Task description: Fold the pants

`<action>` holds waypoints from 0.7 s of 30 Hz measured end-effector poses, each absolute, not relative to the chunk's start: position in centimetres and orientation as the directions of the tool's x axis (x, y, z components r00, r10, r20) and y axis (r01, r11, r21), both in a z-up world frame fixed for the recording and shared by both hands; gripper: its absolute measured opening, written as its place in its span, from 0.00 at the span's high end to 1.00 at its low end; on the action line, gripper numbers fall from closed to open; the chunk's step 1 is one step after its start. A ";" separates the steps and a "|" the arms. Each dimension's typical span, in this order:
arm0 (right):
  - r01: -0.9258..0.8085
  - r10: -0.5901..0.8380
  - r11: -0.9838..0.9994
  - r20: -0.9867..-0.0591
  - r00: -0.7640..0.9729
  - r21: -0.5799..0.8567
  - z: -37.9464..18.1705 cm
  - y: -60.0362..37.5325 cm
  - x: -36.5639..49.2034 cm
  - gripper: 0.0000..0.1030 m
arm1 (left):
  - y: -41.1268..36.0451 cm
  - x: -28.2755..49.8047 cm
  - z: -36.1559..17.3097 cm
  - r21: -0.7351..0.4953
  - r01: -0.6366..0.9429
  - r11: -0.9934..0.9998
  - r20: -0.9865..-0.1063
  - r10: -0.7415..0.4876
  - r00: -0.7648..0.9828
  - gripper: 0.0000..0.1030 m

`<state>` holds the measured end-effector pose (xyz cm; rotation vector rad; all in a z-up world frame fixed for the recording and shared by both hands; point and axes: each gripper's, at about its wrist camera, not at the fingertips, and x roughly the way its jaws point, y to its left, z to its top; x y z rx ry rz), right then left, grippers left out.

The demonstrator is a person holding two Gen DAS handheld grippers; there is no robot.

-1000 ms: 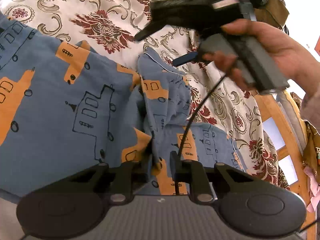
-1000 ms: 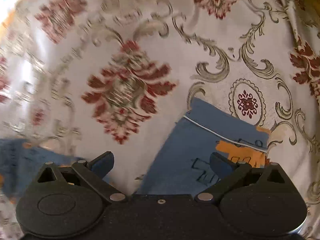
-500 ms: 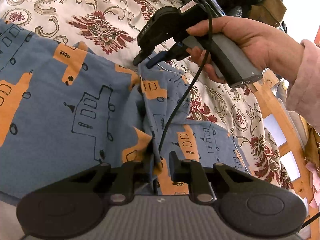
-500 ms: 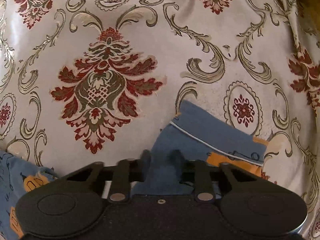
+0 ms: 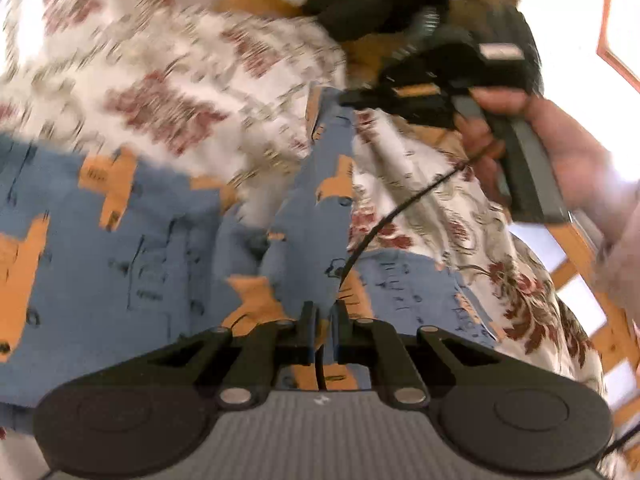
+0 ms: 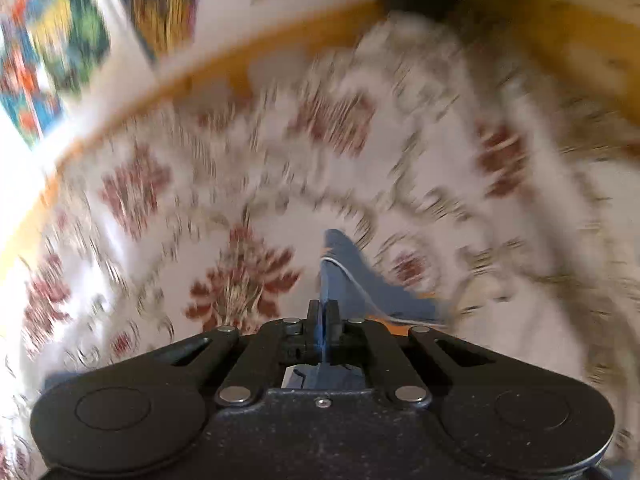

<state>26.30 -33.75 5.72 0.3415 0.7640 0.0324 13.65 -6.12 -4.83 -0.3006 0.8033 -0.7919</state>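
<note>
Both grippers are clamped on cloth. Left gripper (image 5: 323, 316) has its two fingers drawn close together around a raised fold of the pants (image 5: 120, 264), near the middle of the garment at the near edge of its view. Right gripper (image 6: 323, 312) has its fingers pressed nearly flat together on a thin edge of the same blue fabric, which stands up as a narrow ridge between them.

From the left wrist view, the pants are blue with orange blocks and thin black line drawings. Most of the cloth lies spread to the left on the floral bedspread (image 5: 168, 92), cream with dark red motifs. One strip is lifted and stretched away to the far right, up to the right gripper (image 5: 360, 98), held by a person's hand (image 5: 560, 152). A black cable (image 5: 400, 208) hangs across that strip. A pale seam line runs along the pinched edge in the right wrist view. Both views are blurred, so finer print detail is unclear.
</note>
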 end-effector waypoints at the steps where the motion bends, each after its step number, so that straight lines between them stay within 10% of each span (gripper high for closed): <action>1: 0.112 0.129 0.939 -0.634 0.763 0.326 6.3 -35.0 23.9 1.00 | -6.4 13.2 -4.3 -0.490 0.549 0.677 -0.522 -0.733 0.436 0.92; 14: 0.473 -0.031 0.714 -0.652 0.758 0.516 -2.7 -43.8 2.8 0.98 | -11.4 4.7 -6.0 -0.176 0.836 0.519 -0.648 -0.701 0.299 0.89; 21: 0.390 -0.060 0.828 -0.627 0.777 0.404 -2.5 -41.8 2.3 0.56 | -9.8 6.8 -6.2 -0.357 0.754 0.551 -0.646 -0.729 0.227 0.69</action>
